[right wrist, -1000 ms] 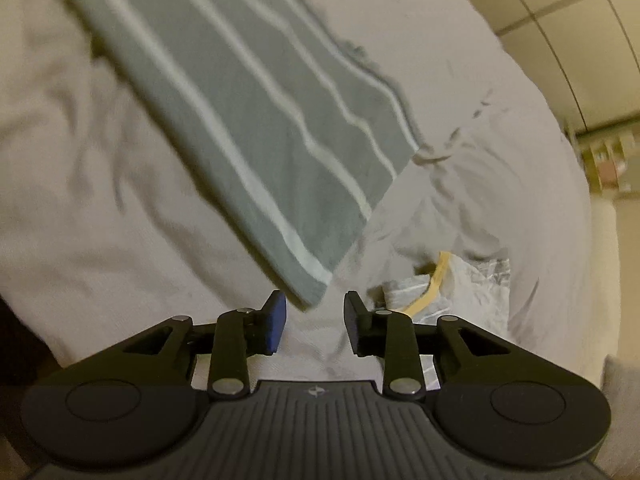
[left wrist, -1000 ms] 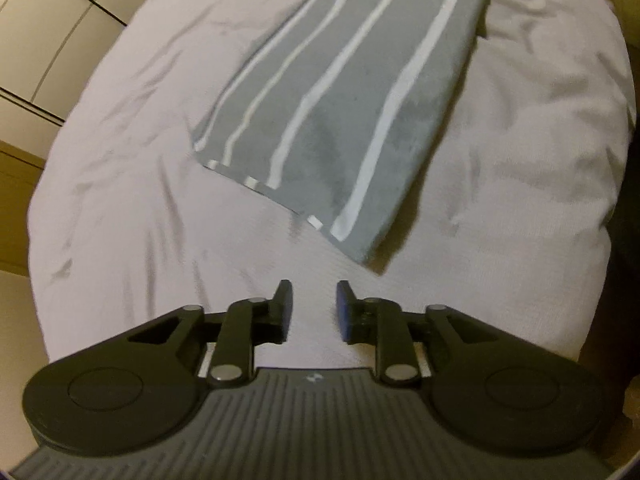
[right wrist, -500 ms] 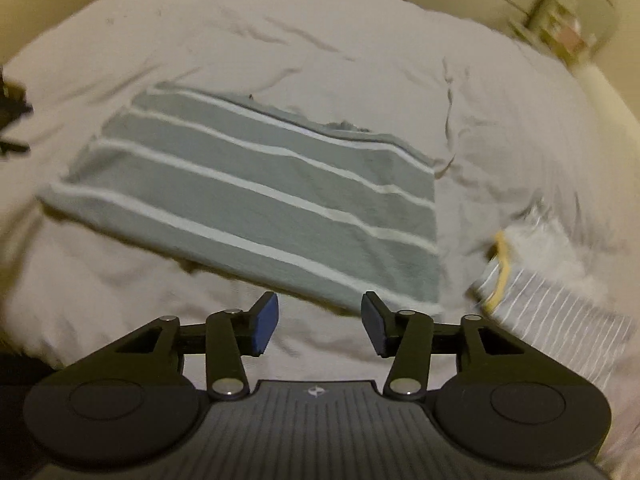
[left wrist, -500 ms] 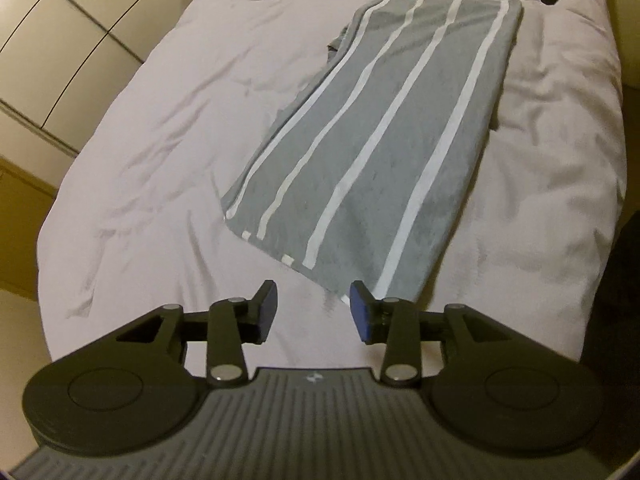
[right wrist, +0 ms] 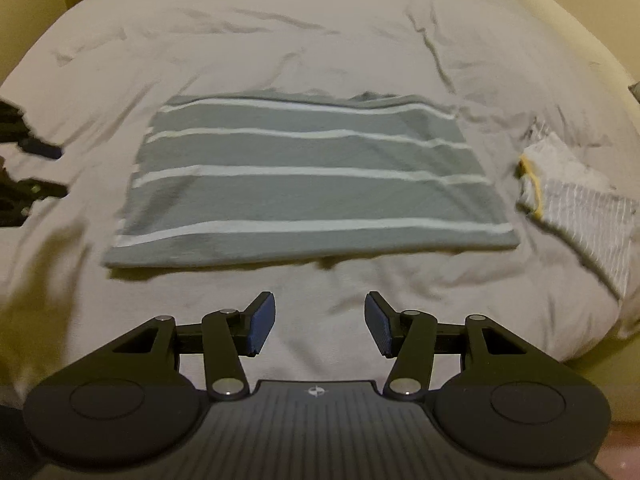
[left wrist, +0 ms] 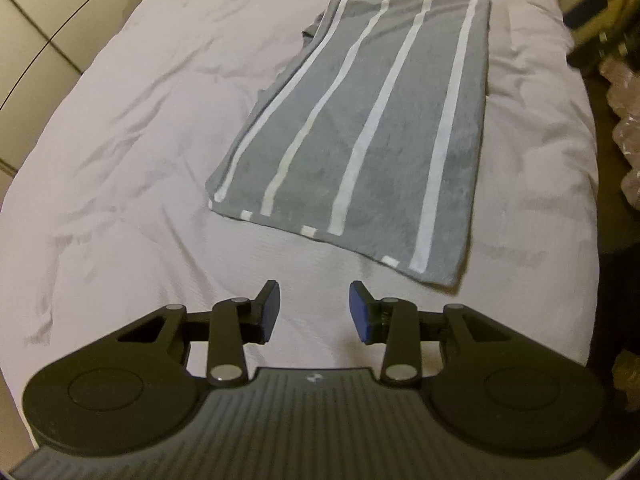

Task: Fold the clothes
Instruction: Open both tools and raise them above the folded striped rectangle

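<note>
Grey striped garment (left wrist: 360, 120) lies folded flat on bed (left wrist: 140, 140). My left gripper (left wrist: 314, 306) and right gripper (right wrist: 320, 322) both released, empty, short of its edges. Either further fold due, or garment finished; white striped garment (right wrist: 580, 208) at 3 o'clock.

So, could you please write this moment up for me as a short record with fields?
surface: bed with pale sheet
main garment: grey striped garment, folded into a flat rectangle
second garment: white pinstriped garment, crumpled just off one short end of the grey one
left claw: open, empty, above the sheet
right claw: open, empty, facing a long edge
</note>
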Demonstrator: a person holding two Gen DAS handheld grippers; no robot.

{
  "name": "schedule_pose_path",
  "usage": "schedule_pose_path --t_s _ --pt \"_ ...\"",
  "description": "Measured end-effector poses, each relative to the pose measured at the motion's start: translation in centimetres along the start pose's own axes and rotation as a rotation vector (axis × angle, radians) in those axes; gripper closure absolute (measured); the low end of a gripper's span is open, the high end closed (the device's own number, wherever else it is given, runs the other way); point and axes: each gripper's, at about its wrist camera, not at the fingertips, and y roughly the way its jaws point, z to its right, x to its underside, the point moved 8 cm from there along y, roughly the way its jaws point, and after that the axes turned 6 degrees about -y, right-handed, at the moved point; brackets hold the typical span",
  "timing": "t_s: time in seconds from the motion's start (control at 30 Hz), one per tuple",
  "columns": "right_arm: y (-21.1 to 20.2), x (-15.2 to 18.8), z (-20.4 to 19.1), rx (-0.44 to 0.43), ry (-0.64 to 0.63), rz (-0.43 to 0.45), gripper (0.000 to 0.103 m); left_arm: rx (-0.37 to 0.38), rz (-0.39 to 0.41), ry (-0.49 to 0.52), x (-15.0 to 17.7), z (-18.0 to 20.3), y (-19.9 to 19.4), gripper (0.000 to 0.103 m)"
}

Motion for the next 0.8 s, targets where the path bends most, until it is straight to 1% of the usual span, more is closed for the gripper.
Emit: schedule_pose_path --t_s 0.13,0.23,0.33,0.43,0.73,0.8 --pt "-0.5 -0.4 -3.3 -0.013 -0.037 0.004 0.048 0.016 0.016 0.037 0.9 -0.5 0.0 0.069" --pt "-0.4 -0.6 -4.7 -0.025 -0.035 -0.001 0.048 0.028 0.012 0.055 1.4 -0.6 0.2 0.069" --pt "-0.4 -0.9 -5.3 -0.025 -0.03 0.0 0.048 0.04 0.007 0.072 1.8 -0.7 0.3 0.069" --pt "-0.5 -1.1 -5.6 -0.022 -0.016 0.006 0.044 0.05 0.004 0.086 1.8 -0.9 0.5 0.069" --pt "0.4 -1.2 -6.3 0.004 0.015 -0.018 0.043 0.073 0.015 0.155 1.5 -1.6 1.8 0.069" --pt "0.6 -1.4 -6.6 0.012 0.007 -0.021 0.043 0.074 0.021 0.176 1.4 -1.8 2.2 0.066"
